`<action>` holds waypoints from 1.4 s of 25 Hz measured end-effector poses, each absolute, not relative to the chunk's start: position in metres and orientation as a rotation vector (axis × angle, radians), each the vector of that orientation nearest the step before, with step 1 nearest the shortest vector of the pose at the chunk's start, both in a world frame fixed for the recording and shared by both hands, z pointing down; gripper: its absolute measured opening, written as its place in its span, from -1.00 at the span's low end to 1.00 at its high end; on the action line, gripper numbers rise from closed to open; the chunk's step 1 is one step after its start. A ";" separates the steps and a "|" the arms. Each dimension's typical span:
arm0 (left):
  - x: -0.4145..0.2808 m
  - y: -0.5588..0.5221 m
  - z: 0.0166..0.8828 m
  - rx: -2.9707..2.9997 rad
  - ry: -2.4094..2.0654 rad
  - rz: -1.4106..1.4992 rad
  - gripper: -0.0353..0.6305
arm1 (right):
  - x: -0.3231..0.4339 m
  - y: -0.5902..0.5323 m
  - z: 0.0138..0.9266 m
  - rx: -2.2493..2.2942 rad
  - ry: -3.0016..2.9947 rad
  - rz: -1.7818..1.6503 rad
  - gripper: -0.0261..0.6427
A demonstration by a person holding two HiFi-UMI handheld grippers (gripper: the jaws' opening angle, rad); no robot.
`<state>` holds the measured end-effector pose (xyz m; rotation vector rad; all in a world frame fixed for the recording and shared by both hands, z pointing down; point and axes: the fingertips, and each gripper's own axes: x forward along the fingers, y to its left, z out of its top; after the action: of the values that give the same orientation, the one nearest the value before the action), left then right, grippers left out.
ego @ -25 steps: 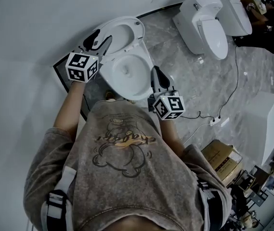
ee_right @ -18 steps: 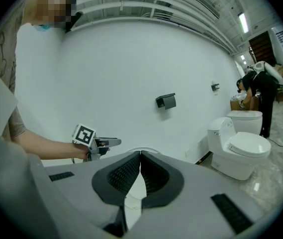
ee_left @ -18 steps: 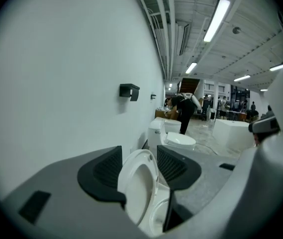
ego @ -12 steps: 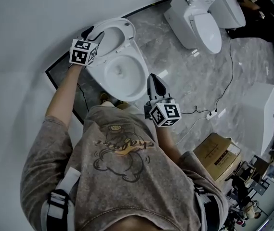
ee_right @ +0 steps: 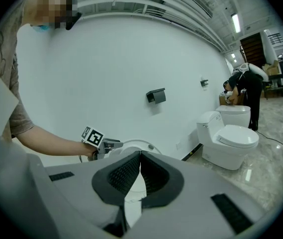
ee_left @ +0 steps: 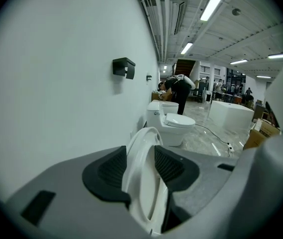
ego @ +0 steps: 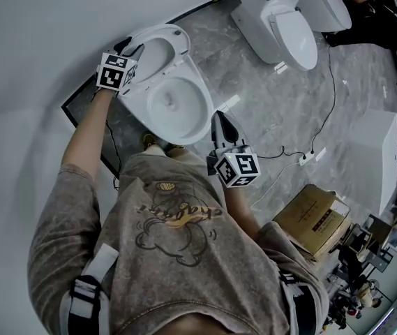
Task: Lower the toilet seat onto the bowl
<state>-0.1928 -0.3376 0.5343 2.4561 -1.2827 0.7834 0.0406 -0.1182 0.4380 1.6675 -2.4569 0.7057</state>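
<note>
The left claw [ego: 134,47], jaws just closing on the rim of the upright toilet seat [ee_left: 142,183], appeared shallowly seated, so a slip risked it slamming onto the bowl [ego: 184,89], the right claw [ego: 219,119] being pinched together and empty.

The wall [ego: 38,40] stood close behind the raised seat [ego: 158,47], leaving little room on that side. Over the bowl [ego: 177,103] the way was open. Bare floor [ego: 268,110] lay beside it; another toilet [ego: 289,33] and a cable [ego: 331,96] stood well apart
</note>
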 end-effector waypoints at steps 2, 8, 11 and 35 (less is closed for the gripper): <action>-0.194 -0.339 0.537 2.456 -1.287 0.790 -0.35 | 0.042 -0.116 0.440 1.674 -2.448 0.706 -0.84; -0.198 -0.340 0.538 2.473 -1.286 0.807 -0.42 | 0.039 -0.115 0.442 1.678 -2.439 0.707 -0.84; -0.198 -0.337 0.537 2.498 -1.277 0.852 -0.45 | 0.037 -0.113 0.442 1.675 -2.439 0.713 -0.84; -0.163 -0.284 0.531 2.580 -1.203 0.947 -0.65 | 0.027 -0.099 0.444 1.717 -2.417 0.727 -0.84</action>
<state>-0.1630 -0.2844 0.5309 2.5799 -1.2029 0.9471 0.0266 -0.0991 0.4441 1.7170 -2.4168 0.7273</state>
